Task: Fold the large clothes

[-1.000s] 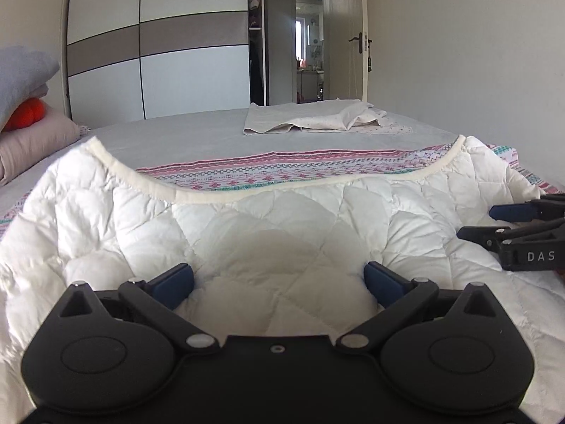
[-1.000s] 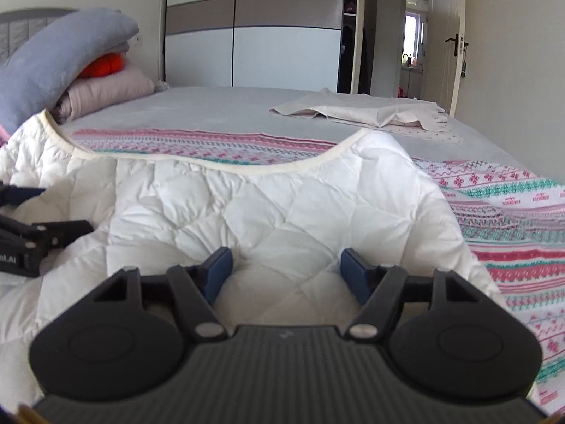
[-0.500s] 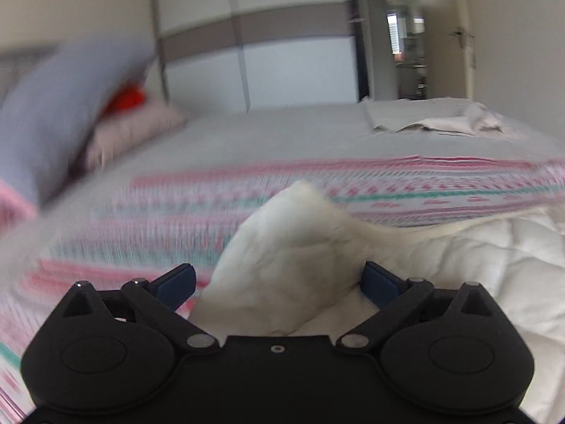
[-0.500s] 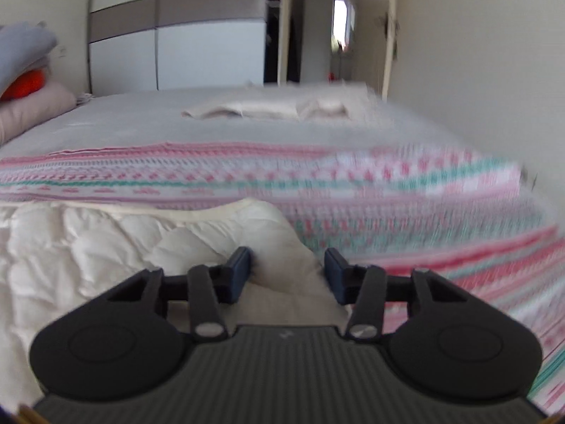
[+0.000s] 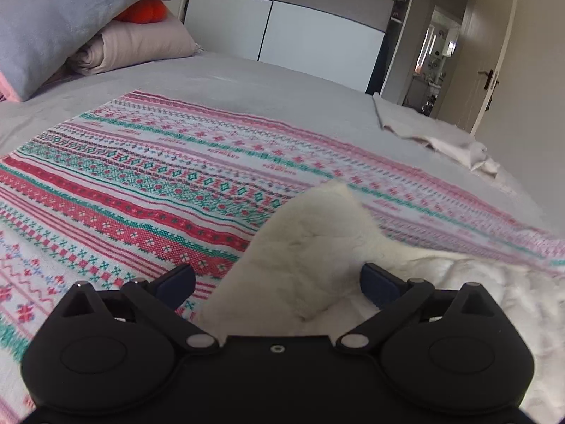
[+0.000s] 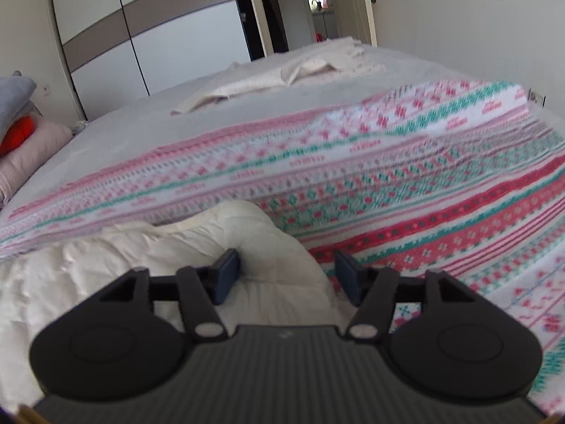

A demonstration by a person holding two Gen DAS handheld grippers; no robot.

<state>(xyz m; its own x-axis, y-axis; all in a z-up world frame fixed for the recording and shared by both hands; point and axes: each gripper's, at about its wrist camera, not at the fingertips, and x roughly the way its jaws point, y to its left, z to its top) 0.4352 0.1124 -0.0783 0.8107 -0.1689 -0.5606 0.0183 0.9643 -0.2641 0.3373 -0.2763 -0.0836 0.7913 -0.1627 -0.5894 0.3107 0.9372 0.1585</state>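
Left gripper (image 5: 279,277) wide, white quilt (image 5: 310,254) corner between jaws, not pinched. Right gripper (image 6: 287,275) just opened, quilt corner between. Striped blanket (image 5: 141,183) underneath.

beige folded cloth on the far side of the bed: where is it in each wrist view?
Left wrist: beige cloth at right, upper middle, on the grey sheet near the open door.
Right wrist: beige cloth upper centre, beyond the patterned blanket.
Shared landmark: the white wardrobe with its brown band.

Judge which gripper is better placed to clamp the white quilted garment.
Probably right: on the right gripper the jaws, just opening, closely flank the garment corner; the left gripper stands wider around its corner.
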